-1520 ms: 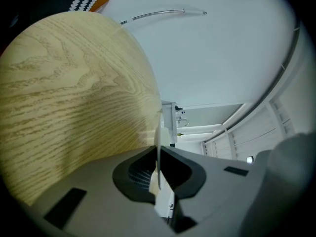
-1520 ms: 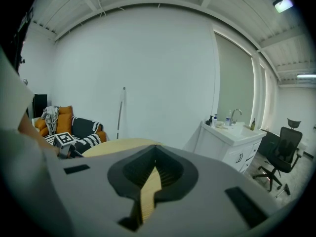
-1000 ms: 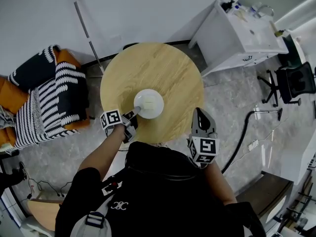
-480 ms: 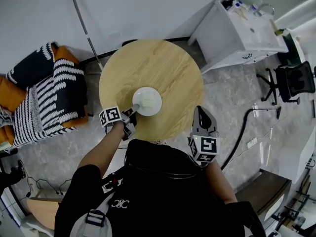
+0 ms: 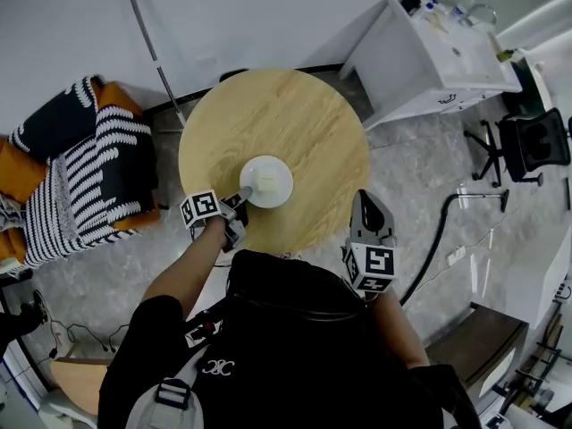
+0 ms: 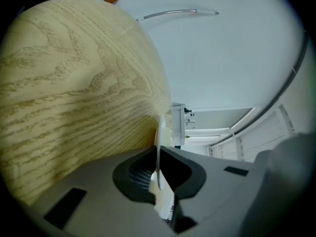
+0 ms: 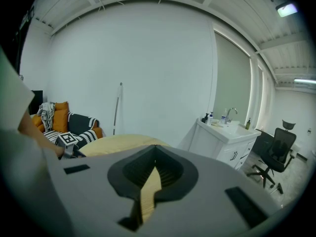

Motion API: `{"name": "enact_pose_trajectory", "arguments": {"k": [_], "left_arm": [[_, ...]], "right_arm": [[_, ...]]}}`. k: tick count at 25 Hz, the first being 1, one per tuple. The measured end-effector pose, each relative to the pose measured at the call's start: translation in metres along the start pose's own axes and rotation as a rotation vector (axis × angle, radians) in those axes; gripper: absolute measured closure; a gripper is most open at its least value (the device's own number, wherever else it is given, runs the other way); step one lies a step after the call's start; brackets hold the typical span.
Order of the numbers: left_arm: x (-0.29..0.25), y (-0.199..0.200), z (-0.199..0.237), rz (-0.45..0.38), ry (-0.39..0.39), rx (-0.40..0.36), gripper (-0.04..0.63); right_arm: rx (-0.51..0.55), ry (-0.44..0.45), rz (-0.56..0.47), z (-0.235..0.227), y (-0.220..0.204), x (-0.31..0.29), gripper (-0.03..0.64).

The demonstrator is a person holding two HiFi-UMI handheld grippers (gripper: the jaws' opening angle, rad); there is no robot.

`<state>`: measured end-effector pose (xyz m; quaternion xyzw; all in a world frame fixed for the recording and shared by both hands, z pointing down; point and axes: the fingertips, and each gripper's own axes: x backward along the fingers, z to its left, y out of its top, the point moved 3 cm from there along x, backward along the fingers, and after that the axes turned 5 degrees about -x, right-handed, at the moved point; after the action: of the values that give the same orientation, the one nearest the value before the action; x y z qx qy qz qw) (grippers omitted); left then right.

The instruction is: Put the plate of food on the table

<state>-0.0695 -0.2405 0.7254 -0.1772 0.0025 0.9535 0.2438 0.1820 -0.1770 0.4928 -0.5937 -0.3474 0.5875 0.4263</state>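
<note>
A white plate with a pale piece of food lies on the round wooden table, toward its near side. My left gripper is shut on the plate's near-left rim. In the left gripper view that rim shows edge-on, pinched between the jaws of the left gripper, with the table top beside it. My right gripper hovers off the table's near-right edge, shut and holding nothing. In its own view the right gripper faces the table.
An orange sofa with striped cushions stands to the left of the table. A white sink cabinet is at the back right and an office chair at far right. A thin pole leans on the wall. A black hose lies on the floor.
Over the last second the plate and my left gripper slid slightly left and farther onto the table, then stayed still. The right gripper barely moved.
</note>
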Motion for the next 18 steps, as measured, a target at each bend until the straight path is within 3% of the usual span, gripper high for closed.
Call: {"name": "enact_pose_trajectory", "arguments": {"k": [8, 14, 18], "left_arm": [[-0.002, -0.0009, 0.006, 0.027, 0.106, 0.078, 0.577], [-0.0031, 0.0019, 0.0061, 0.031, 0.192, 0.058, 0.575], [-0.0027, 0.0048, 0.0056, 0.036, 0.252, -0.002, 0.574]], "right_arm": [[-0.01, -0.004, -0.001, 0.003, -0.0004, 0.0011, 0.611], [-0.016, -0.016, -0.001, 0.0026, -0.0021, 0.0018, 0.611], [-0.019, -0.02, -0.001, 0.0018, -0.0015, 0.0011, 0.611]]}}
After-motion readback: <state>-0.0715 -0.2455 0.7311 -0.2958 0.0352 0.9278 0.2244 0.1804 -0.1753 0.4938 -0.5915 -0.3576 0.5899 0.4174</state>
